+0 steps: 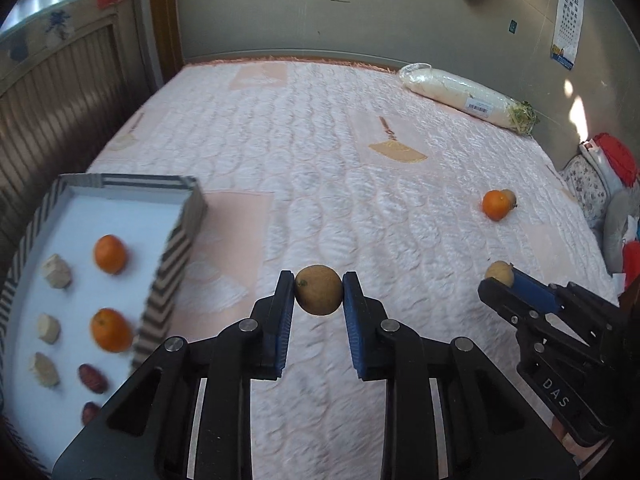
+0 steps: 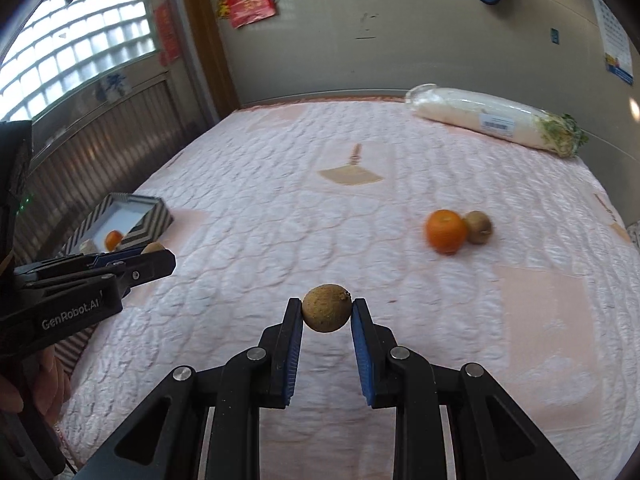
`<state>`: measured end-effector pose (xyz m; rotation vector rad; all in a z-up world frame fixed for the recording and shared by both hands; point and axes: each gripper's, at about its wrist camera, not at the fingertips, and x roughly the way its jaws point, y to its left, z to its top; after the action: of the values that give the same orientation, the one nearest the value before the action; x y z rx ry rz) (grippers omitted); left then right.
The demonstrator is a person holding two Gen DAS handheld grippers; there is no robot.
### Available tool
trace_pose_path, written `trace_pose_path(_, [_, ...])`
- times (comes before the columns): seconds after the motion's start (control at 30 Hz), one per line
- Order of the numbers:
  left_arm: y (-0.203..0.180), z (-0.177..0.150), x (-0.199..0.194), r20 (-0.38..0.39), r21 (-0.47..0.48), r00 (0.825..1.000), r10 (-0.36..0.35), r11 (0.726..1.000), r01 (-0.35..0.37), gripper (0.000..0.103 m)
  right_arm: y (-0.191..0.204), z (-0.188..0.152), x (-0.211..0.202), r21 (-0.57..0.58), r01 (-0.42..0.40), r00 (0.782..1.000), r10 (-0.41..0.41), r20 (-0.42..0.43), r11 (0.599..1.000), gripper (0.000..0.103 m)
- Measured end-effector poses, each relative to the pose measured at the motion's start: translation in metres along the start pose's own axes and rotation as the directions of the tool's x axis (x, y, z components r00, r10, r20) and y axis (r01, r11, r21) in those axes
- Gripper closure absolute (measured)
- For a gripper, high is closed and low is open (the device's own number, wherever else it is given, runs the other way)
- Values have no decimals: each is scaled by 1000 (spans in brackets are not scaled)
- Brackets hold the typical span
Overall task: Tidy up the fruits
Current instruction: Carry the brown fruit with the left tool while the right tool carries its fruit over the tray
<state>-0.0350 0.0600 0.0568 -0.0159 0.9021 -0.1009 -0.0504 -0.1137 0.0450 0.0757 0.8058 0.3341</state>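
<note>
My left gripper (image 1: 318,279) is shut on a small round brown fruit (image 1: 319,296), held above the pink quilted bed. To its left stands a striped box (image 1: 132,181) with two oranges (image 1: 109,253), pale chunks and dark red dates on its white floor. My right gripper (image 2: 326,303) is shut on a second brown fruit (image 2: 326,314); it shows too at the right edge of the left wrist view (image 1: 502,280). Further right on the quilt, an orange (image 2: 446,231) lies against another brown fruit (image 2: 479,227). The left gripper (image 2: 164,254) appears near the box (image 2: 154,222).
A plastic-wrapped white radish (image 1: 464,96) lies at the bed's far right corner by the wall. Pillows and red cloth (image 1: 612,168) pile up at the right edge. A slatted wooden panel under a window runs along the left side. A hand (image 2: 36,380) holds the left gripper.
</note>
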Motion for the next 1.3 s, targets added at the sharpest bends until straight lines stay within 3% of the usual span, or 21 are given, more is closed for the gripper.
trace_pose_path(0.47, [79, -32, -42, 79, -59, 984, 158, 986, -154, 79, 97, 3, 6, -146, -109, 994, 108, -13, 983, 79])
trace_pose_path(1.3, [158, -65, -69, 74, -174, 966, 247, 957, -232, 79, 203, 7, 21, -330, -212, 977, 202, -64, 920, 79])
